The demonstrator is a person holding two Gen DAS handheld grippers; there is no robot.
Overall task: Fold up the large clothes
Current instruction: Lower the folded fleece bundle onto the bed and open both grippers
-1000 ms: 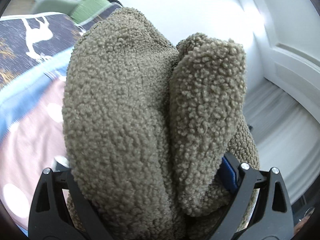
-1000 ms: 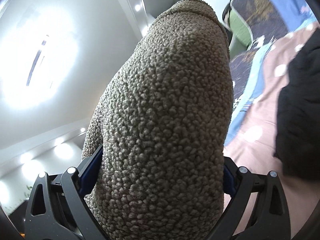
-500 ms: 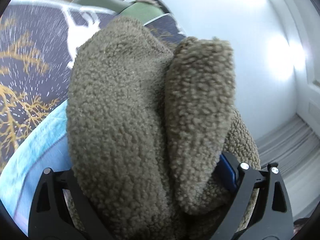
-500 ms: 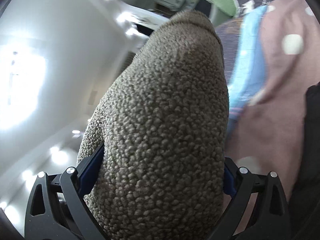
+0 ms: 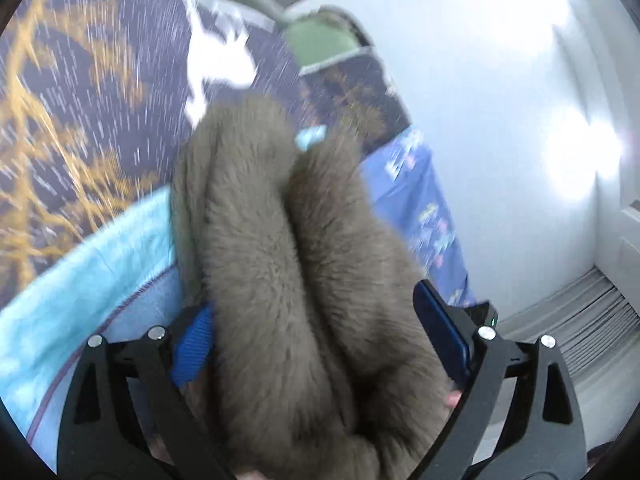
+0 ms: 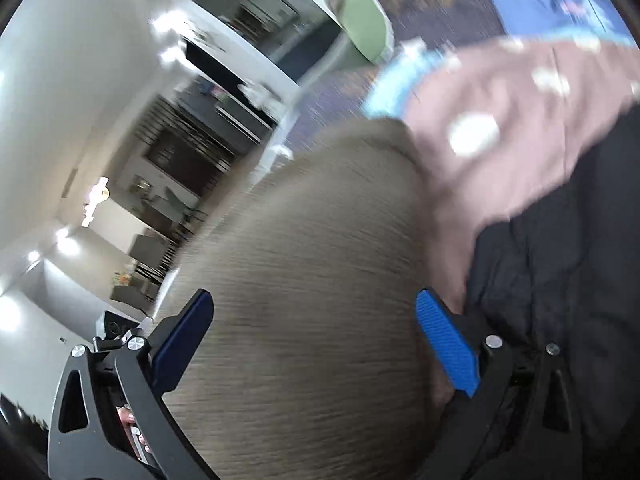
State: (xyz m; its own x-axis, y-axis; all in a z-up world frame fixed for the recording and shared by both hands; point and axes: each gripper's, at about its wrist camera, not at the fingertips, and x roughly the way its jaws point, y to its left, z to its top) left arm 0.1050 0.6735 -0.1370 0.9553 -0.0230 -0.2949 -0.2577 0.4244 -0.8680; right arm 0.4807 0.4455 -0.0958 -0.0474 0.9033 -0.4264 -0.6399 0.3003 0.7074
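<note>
An olive-brown fleece garment [image 5: 304, 280] fills the middle of the left wrist view, bunched in two thick folds between the blue pads [image 5: 194, 344] of my left gripper [image 5: 316, 344]. The jaws stand wide with the fabric between them. In the right wrist view the same fleece garment [image 6: 312, 300] bulges between the blue pads [image 6: 448, 344] of my right gripper [image 6: 316, 340]. Both views are motion-blurred. The rest of the garment is hidden below the frames.
A bed lies beyond with a dark gold-branch patterned cover [image 5: 80, 120], a light blue blanket [image 5: 80, 280] and a pink dotted sheet [image 6: 520, 120]. A black garment [image 6: 560, 280] lies on the right. A green chair [image 6: 364, 20] and white wall [image 5: 500, 120] stand behind.
Both grippers have swung down toward the bed, carrying the fleece. The jaws now stand wider, with more of the blue pads showing. The fleece reaches less far up in both views.
</note>
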